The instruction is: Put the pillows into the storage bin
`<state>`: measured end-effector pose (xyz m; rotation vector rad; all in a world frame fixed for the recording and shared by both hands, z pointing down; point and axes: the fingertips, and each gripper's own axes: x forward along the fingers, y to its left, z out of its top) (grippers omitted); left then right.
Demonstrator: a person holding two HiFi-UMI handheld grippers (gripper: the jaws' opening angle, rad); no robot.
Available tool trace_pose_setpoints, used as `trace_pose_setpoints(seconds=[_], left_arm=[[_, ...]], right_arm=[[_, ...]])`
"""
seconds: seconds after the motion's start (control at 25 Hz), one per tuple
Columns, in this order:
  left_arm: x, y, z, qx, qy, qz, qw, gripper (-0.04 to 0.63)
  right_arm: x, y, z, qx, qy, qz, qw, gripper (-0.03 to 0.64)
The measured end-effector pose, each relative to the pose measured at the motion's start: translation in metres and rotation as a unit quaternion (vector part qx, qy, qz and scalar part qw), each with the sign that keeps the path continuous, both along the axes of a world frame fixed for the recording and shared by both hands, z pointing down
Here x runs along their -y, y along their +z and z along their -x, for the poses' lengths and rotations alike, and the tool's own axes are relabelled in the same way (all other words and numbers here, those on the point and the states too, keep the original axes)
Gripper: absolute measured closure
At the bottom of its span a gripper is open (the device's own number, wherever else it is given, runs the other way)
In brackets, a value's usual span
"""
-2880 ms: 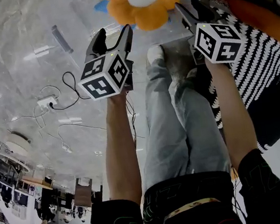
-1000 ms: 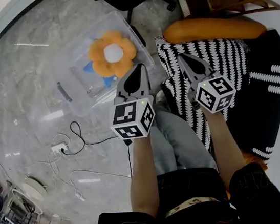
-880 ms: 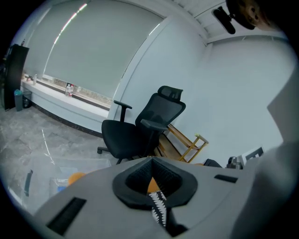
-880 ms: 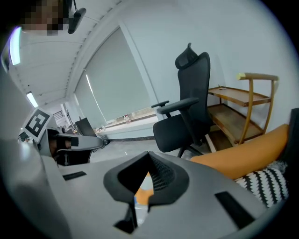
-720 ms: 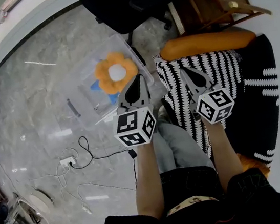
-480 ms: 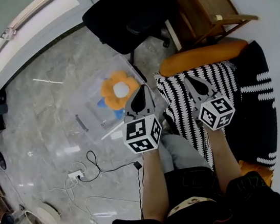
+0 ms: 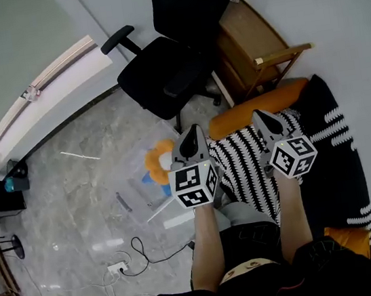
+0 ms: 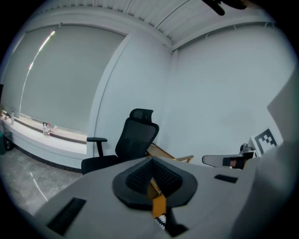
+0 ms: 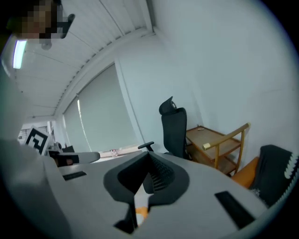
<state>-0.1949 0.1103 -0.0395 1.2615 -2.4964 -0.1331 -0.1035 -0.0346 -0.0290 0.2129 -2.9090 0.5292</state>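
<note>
While the flower pillow (image 7: 158,161) lies in the storage bin (image 7: 136,186), left tongs (image 7: 190,139) and right tongs (image 7: 263,120) are clenched, holding nothing.

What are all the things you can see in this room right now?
office chair: one, black, top middle, near the wall
wooden trolley: one, brown, right of the chair
long pillow: one, orange, just below the trolley
striped pillow: one, black and white, between the two claws
flower pillow: one, orange with a white middle, inside the storage bin
storage bin: one, see-through, on the floor left of the left claw
power strip: one, white with a black cable, on the floor, lower left
left claw: one, black, shut and empty, held up in the middle
right claw: one, black, shut and empty, held up over the striped pillow
</note>
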Motion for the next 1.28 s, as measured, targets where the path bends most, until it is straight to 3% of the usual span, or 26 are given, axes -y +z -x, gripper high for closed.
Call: trace_pose_setpoints(seconds=[0.12, 0.36, 0.6, 1.0, 1.28], left_arm=[[0.021, -0.033, 0.001, 0.033, 0.018, -0.016, 0.9992, 0.600], [0.054, -0.095, -0.019, 0.080, 0.039, -0.037, 0.9953, 0.600], [0.085, -0.153, -0.017, 0.145, 0.061, -0.057, 0.9859, 0.600], [0.104, -0.171, -0.013, 0.176, 0.074, -0.053, 0.9803, 0.600], [0.097, -0.167, -0.007, 0.184, 0.057, -0.053, 0.9798, 0.600]], right_arm=[[0.021, -0.035, -0.006, 0.036, 0.022, 0.004, 0.999, 0.614], [0.040, -0.112, -0.029, 0.068, 0.020, -0.070, 0.995, 0.614], [0.067, -0.163, -0.036, 0.090, 0.053, -0.143, 0.984, 0.614], [0.089, -0.175, -0.036, 0.081, 0.077, -0.178, 0.978, 0.614], [0.085, -0.177, -0.033, 0.084, 0.081, -0.209, 0.971, 0.614]])
